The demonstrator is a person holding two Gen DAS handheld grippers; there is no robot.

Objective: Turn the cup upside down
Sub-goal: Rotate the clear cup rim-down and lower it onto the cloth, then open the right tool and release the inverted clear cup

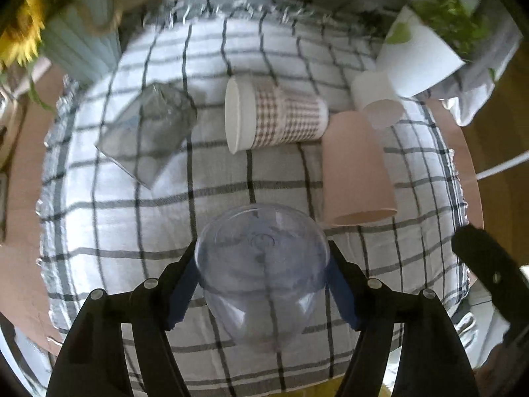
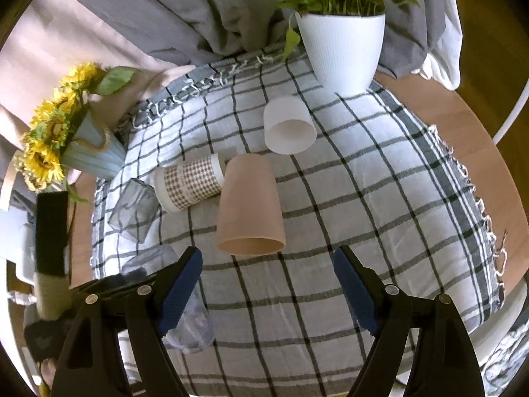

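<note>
My left gripper point(image 1: 263, 261) is shut on a clear plastic cup point(image 1: 264, 271), held above the checked cloth point(image 1: 132, 225) with its base toward the camera. The same cup shows partly behind my right gripper's left finger in the right wrist view point(image 2: 191, 317). My right gripper point(image 2: 267, 261) is open and empty, just in front of a pink cup point(image 2: 249, 205) that stands upside down. A checked paper cup point(image 1: 274, 115) lies on its side. A grey glass point(image 1: 148, 132) stands mouth down at the left.
A white cup point(image 2: 289, 125) stands upside down behind the pink one. A white plant pot point(image 2: 344, 49) is at the back right and a blue vase with sunflowers point(image 2: 89, 152) at the back left. The wooden table point(image 2: 463, 132) ends just past the cloth.
</note>
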